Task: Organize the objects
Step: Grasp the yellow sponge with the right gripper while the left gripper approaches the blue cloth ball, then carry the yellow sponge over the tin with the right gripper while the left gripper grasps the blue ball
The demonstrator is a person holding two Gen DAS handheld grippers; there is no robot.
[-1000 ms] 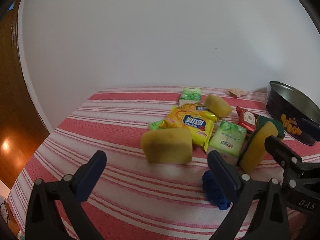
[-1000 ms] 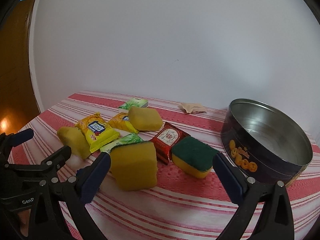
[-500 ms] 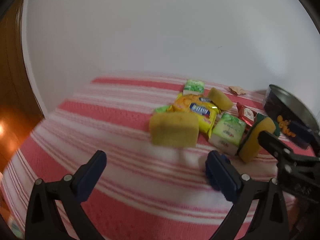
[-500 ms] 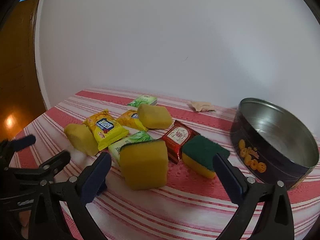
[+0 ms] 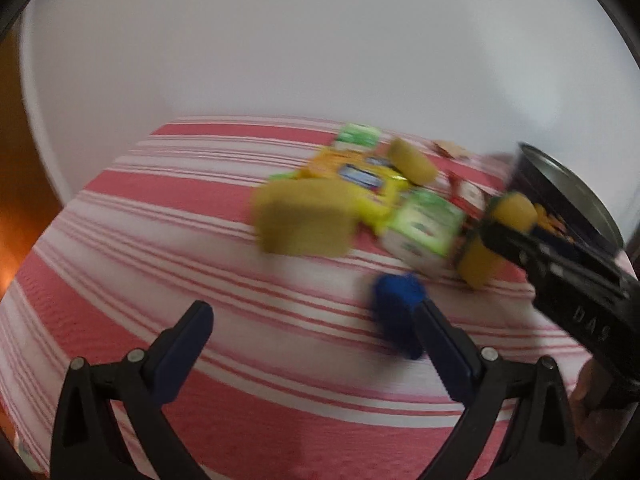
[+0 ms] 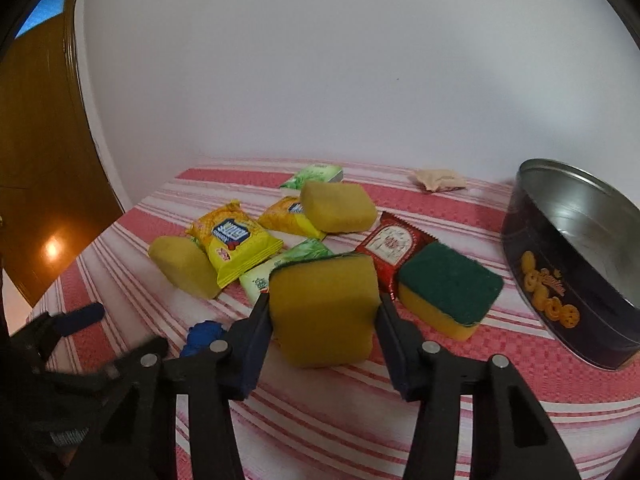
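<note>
My right gripper [image 6: 323, 300] is closing its jaws, and both pads press the sides of a yellow sponge with a green back [image 6: 324, 312] that stands on the striped cloth [image 6: 440, 420]. In the blurred left wrist view the same sponge [image 5: 512, 210] shows at the right, with the right gripper's black finger [image 5: 520, 248] against it. My left gripper [image 5: 310, 320] stands open over bare cloth with nothing between its fingers. A crumpled blue thing [image 5: 396, 304] lies just beyond its right fingertip.
A dark round tin [image 6: 580, 292] stands open at the right. Nearby lie a green-topped sponge [image 6: 448, 288], two plain yellow sponges [image 6: 336, 206] [image 6: 182, 266], yellow snack packets [image 6: 234, 240], a red packet [image 6: 390, 240] and green tissue packs [image 6: 316, 174]. A white wall stands behind.
The right gripper's jaws have come in from wide open onto the yellow sponge. The left gripper has shifted and tipped a little, and its view is now blurred.
</note>
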